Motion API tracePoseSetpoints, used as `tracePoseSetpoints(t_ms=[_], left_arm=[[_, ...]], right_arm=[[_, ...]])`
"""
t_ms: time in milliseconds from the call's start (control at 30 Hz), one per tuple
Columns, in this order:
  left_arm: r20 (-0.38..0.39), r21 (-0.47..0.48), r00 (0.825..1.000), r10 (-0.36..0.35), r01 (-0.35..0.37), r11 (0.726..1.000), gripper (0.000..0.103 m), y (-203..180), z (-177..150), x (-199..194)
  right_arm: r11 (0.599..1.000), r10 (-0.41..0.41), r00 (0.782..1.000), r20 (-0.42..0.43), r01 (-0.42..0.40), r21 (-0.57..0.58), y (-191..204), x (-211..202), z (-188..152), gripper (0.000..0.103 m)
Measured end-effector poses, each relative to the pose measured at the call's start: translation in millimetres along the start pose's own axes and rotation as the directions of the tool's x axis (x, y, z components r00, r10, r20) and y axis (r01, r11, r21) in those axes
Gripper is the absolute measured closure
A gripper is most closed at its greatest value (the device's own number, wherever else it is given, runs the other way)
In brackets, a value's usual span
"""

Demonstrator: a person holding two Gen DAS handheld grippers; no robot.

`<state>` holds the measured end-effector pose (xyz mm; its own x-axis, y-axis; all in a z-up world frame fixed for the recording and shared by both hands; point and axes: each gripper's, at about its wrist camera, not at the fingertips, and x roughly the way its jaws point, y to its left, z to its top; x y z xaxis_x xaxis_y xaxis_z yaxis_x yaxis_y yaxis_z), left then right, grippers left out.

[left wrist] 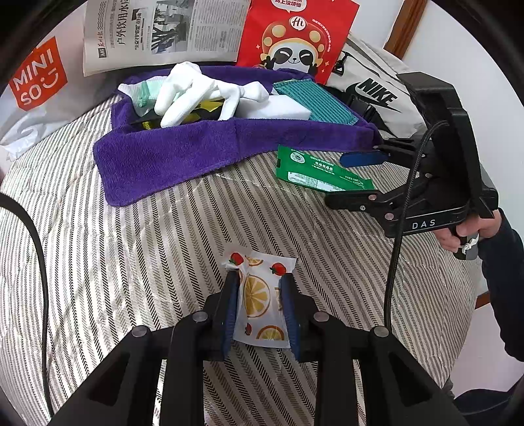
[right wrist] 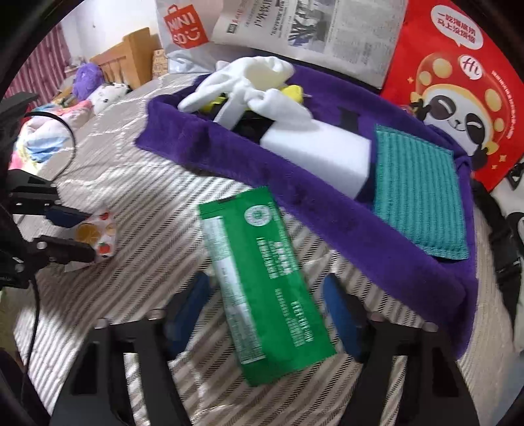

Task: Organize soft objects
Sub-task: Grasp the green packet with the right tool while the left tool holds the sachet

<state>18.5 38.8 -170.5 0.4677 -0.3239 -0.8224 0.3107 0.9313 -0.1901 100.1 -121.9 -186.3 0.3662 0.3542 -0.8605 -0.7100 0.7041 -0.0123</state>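
A white fruit-print packet (left wrist: pixel 260 296) lies on the striped bed cover; my left gripper (left wrist: pixel 260 308) is shut on it, a blue pad against each side. It also shows in the right wrist view (right wrist: pixel 98 234). A green flat packet (right wrist: pixel 265 288) lies on the cover, and my right gripper (right wrist: pixel 265 311) is open with one finger on each side of it. A purple towel-lined basket (left wrist: pixel 183 154) behind holds white gloves (left wrist: pixel 196 88), a white sponge block (right wrist: pixel 317 157) and a teal cloth (right wrist: pixel 419 193).
A newspaper (left wrist: pixel 163 29), a red panda bag (left wrist: pixel 294 36), a Miniso bag (left wrist: pixel 36 75) and a Nike bag (left wrist: pixel 376 95) stand behind the basket. A black cable (left wrist: pixel 36 249) crosses the left. Pillows and plush toys (right wrist: pixel 85 78) lie far left.
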Motion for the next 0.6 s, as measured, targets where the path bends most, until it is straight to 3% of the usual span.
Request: tracePoseSetpoints(t_ms=[133,433,600], left_arm=[[0.002,0.002,1.0,0.007,-0.007,1.0,0.077,-1,0,0],[0.008,0.002,1.0,0.011,-0.011,1.0,0.077,-3,-2,-1],[0.015,0.004,1.0,0.012,-0.012,1.0,0.078,-4,-3,-1]], right_arm=[[0.999,-0.025,1.0,0.014,0.025,0.033,6,-6,-8,0.06],[0.958,-0.02,0.998,-0.06,0.036,0.283,-7,-29,-41,0.077],[0.912,0.061,0.998,-0.011,-0.051,0.408,-26,-31,-48,0.08]])
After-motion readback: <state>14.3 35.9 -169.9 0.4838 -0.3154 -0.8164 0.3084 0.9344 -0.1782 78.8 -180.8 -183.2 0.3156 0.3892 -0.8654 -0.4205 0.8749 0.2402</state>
